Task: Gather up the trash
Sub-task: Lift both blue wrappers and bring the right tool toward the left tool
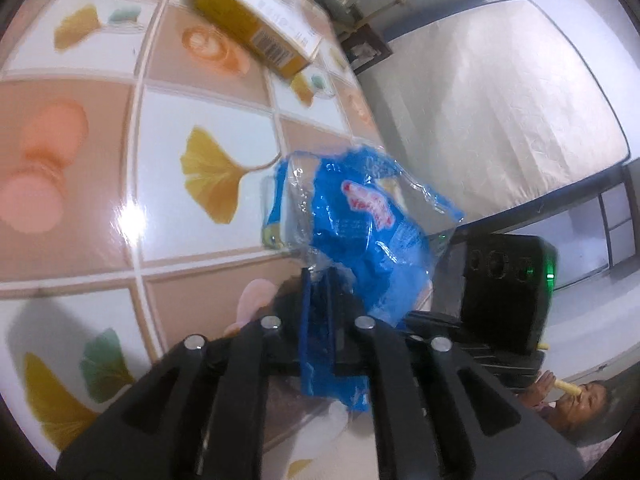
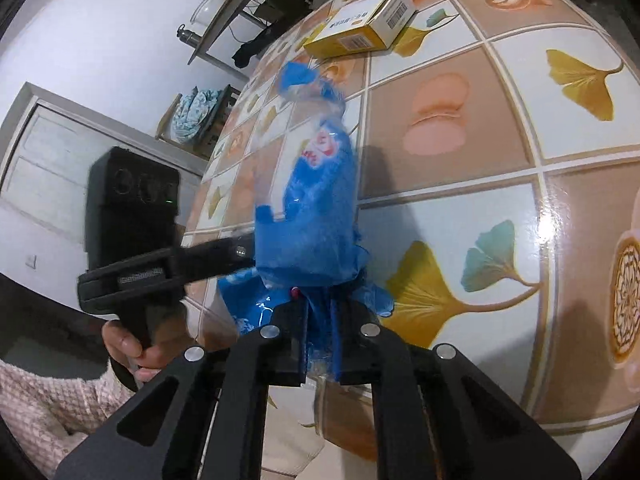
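Black matte fingers of the left gripper (image 1: 318, 280) and right gripper (image 2: 320, 312) are both clamped on a crinkly blue-and-clear plastic wrapper (image 1: 360, 232), held mid-frame over a glossy leaf-patterned tablecloth (image 2: 480, 184). Upper centre, a rectangular yellow cardboard box (image 2: 362, 24) lies flat.

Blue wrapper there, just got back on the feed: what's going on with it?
Both grippers are clamped on the same blue plastic wrapper, held up over the edge of the tiled table. The left gripper pinches one end, the right gripper the other. The yellow box lies untouched farther back on the table.
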Demonstrator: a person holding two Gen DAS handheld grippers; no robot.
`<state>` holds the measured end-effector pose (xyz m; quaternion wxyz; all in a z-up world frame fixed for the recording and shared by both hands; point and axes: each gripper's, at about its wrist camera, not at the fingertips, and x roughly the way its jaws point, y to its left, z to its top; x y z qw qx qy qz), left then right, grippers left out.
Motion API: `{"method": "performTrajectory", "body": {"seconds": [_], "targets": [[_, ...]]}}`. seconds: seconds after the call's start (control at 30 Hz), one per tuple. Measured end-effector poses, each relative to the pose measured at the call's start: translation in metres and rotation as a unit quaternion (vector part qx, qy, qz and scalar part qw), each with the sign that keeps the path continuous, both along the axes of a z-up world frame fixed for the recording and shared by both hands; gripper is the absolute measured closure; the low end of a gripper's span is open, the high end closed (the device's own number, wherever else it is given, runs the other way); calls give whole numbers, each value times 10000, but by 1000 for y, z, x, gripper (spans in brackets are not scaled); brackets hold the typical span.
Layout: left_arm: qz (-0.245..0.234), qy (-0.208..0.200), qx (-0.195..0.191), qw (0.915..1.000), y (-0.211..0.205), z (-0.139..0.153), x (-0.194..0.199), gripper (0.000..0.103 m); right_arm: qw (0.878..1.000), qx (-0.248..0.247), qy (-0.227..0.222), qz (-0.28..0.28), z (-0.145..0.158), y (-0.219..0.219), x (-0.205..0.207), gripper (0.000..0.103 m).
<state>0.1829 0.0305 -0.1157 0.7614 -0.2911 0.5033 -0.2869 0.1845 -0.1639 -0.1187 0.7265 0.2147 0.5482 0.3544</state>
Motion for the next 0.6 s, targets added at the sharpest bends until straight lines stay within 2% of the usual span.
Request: {"method": "performTrajectory", "body": {"seconds": [0.1,0.2,0.27,0.4,0.53,0.6], "targets": [[15,-407,-150,9991,1,18,-7,81,10000,-71,-25,-15,2,1,0,95],[-171,-746,-253,9967,-7,35,-11,75,9999,-103,-32,-52,2,-1,-4,95],[-339,-836,-139,9958,-16,38,-12,73,9999,-131,-43,-72,2,1,-5,95],[-504,-748,280,9955,-27,30,-12,74,9998,-159,-59,-98,3,2,-7,95],[-432,-538,315,9971,-21,17,-11,74,9998,-99,-43,-152,3,8,-8,95],[-413,-577,463,9964,-21,17,-11,73,9998,-104,-60,-158,3,8,-9,95]]}}
